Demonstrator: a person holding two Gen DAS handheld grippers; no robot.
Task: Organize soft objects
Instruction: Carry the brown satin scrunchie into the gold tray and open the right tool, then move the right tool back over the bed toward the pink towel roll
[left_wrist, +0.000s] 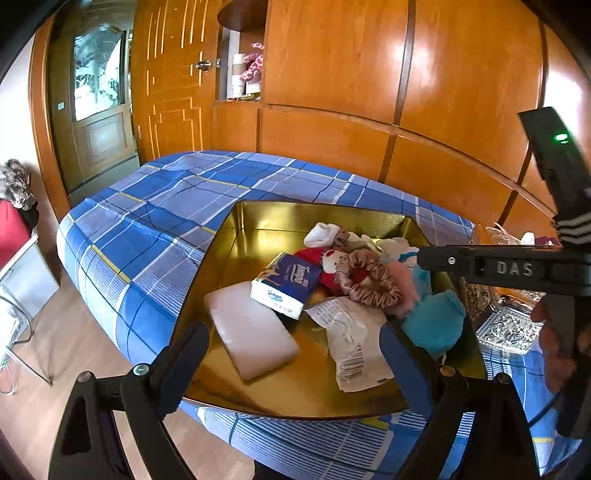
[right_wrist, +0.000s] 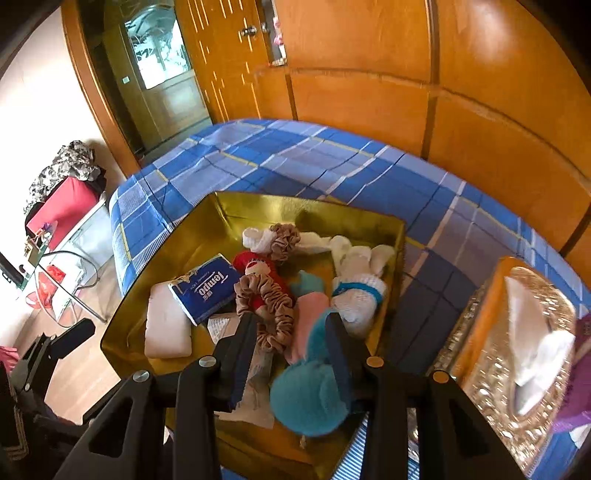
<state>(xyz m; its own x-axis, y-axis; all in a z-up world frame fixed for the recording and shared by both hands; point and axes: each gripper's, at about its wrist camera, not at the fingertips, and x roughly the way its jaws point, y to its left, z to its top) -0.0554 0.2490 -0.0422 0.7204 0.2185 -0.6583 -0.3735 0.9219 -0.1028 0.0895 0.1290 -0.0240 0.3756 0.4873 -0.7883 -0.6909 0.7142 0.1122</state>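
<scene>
A gold tray (left_wrist: 258, 221) (right_wrist: 207, 236) lies on the blue plaid bed. It holds a blue Tempo tissue pack (left_wrist: 286, 284) (right_wrist: 207, 288), a white pad (left_wrist: 251, 332) (right_wrist: 166, 328), a red doll (left_wrist: 325, 262) (right_wrist: 258, 266), a beige scrunchie (left_wrist: 373, 284) (right_wrist: 273, 314), white socks (right_wrist: 354, 280), a pink cloth (right_wrist: 306, 325) and a teal plush (left_wrist: 436, 317) (right_wrist: 306, 398). My left gripper (left_wrist: 295, 350) is open over the tray's near side. My right gripper (right_wrist: 291, 343) (left_wrist: 436, 258) is open above the teal plush and pink cloth; one finger lies against the plush.
A silver ornate tissue box (right_wrist: 517, 350) (left_wrist: 506, 325) stands right of the tray. A crumpled white wrapper (left_wrist: 351, 343) lies in the tray. Wooden wardrobe panels (left_wrist: 369, 92) run behind the bed. A glass side table (right_wrist: 55, 280) and wooden floor are at the left.
</scene>
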